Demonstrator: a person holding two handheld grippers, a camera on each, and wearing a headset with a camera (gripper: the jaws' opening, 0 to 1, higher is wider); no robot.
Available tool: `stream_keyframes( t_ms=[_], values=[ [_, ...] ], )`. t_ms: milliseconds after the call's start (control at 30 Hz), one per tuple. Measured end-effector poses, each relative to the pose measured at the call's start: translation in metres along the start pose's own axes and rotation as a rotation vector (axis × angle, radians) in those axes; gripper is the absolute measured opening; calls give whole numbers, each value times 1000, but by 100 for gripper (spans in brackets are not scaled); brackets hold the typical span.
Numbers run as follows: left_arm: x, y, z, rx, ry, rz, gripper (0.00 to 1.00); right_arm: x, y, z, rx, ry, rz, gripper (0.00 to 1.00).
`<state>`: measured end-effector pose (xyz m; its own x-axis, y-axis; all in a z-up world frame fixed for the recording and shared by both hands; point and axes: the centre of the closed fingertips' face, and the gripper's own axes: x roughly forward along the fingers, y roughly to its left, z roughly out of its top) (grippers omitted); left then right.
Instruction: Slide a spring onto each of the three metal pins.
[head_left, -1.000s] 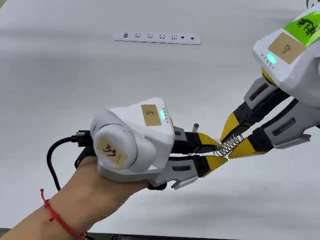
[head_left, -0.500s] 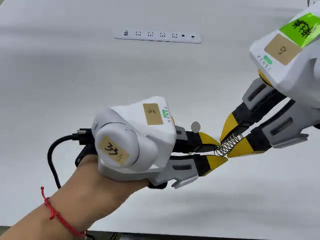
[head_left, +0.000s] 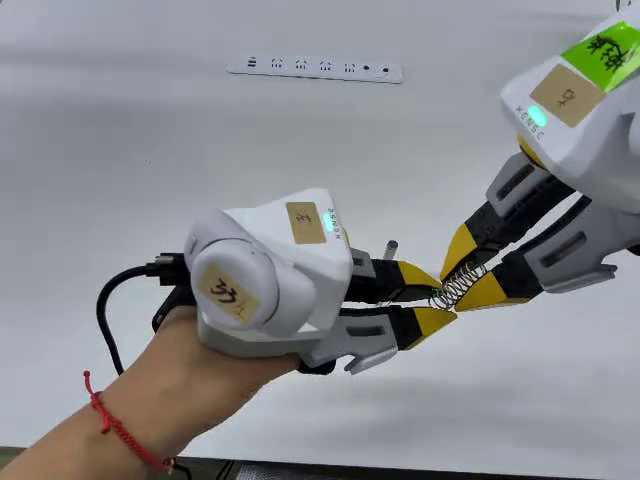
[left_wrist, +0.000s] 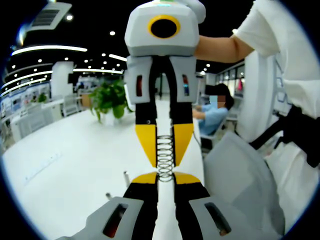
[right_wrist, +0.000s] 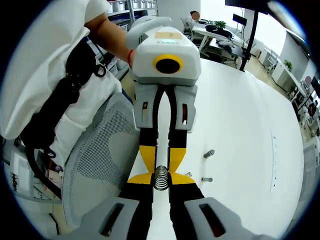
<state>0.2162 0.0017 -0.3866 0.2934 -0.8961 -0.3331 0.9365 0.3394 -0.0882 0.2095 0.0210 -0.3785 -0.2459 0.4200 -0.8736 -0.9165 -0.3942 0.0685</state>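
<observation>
So the spring (head_left: 460, 283) is up in the air over the near right part of the white table (head_left: 150, 180), caught between both claws. In the head view the right gripper (head_left: 452, 293) comes down from the far right with its yellow tips clamped on the coil's sides. The left gripper (head_left: 438, 300) reaches in from the left, tips pinched on the spring's lower end.

The left gripper view gives the clearest look. The coil runs lengthwise between the other claw's yellow tips, and its bottom end sits right in the left claw's own nearly closed tips. The right gripper view sees the same coil end-on, as a small ring where all four tips meet.

The pins (right_wrist: 209, 153) come out differently in each view. The head view has one poking up on the table just behind the left gripper's jaws, and that gripper's white body covers the table near it. The right gripper view has two out on the table to the right of the jaws, apart from the spring, plus a smaller bit near the tip that's too tiny to call. The left gripper view catches two small ones on the table left of its jaws.

Other stuff:
- A white power strip (head_left: 314, 69) lies at the far side of the table.
- A black cable (head_left: 110, 310) loops from the back of the left gripper.
- The hand (head_left: 200, 370) holding that gripper has a red string (head_left: 110, 435) at the wrist.
- A grey mesh chair (right_wrist: 100, 160) sits by the near edge.
- A plant (left_wrist: 111, 97) stands far off.
</observation>
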Motion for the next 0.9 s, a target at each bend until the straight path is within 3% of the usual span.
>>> stream_keyframes(
  t_ms=[567,900],
  values=[
    [-7,6,0,-34,-16,26,15,-1,-2,2,-9,7,-4,12],
    [-26,20,-10,-26,-10,97,23,-7,-13,3,16,-5,-40,12]
  ],
)
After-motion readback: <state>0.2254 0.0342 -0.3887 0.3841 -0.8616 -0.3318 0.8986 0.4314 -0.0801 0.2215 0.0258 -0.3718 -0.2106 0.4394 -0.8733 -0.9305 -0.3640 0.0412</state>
